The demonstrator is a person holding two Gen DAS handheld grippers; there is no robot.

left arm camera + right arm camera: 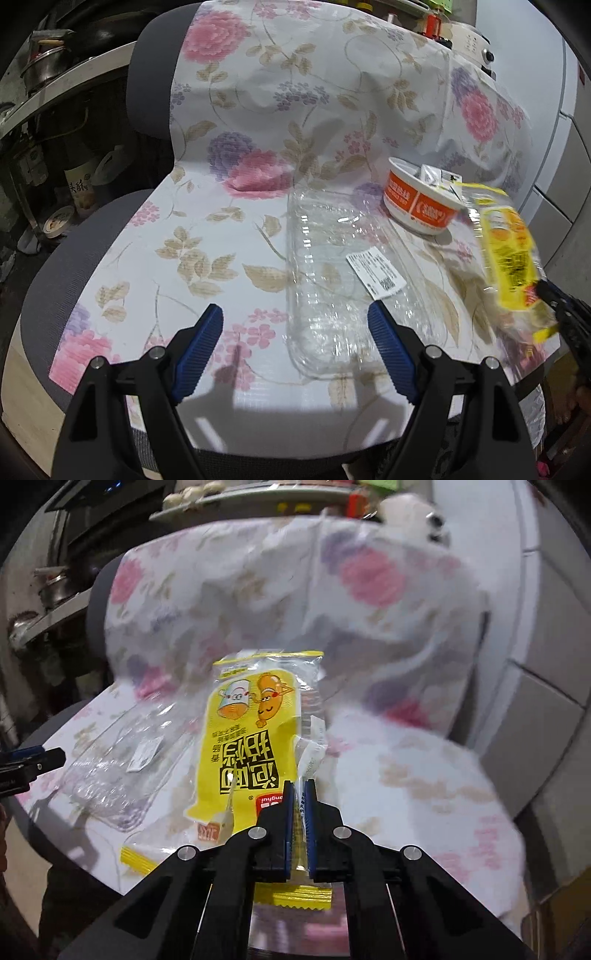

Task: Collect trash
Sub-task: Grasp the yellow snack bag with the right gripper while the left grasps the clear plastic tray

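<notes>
A yellow snack wrapper (255, 738) hangs lifted above a chair draped in floral cloth (229, 229), and my right gripper (300, 788) is shut on its lower edge. From the left wrist view the same wrapper (511, 258) appears blurred at the right, with the right gripper (554, 301) below it. A clear plastic tray (332, 280) with a white label lies flat on the cloth. Behind it stands an orange and white paper bowl (419, 206) with scraps inside. My left gripper (295, 321) hovers open over the tray's near end, with nothing between its fingers.
The chair's grey back (151, 81) rises at the left. Shelves with pots and bottles (48, 122) stand to the left of the chair. White cabinet fronts (546, 709) stand at the right. A white appliance (476, 46) sits behind the chair.
</notes>
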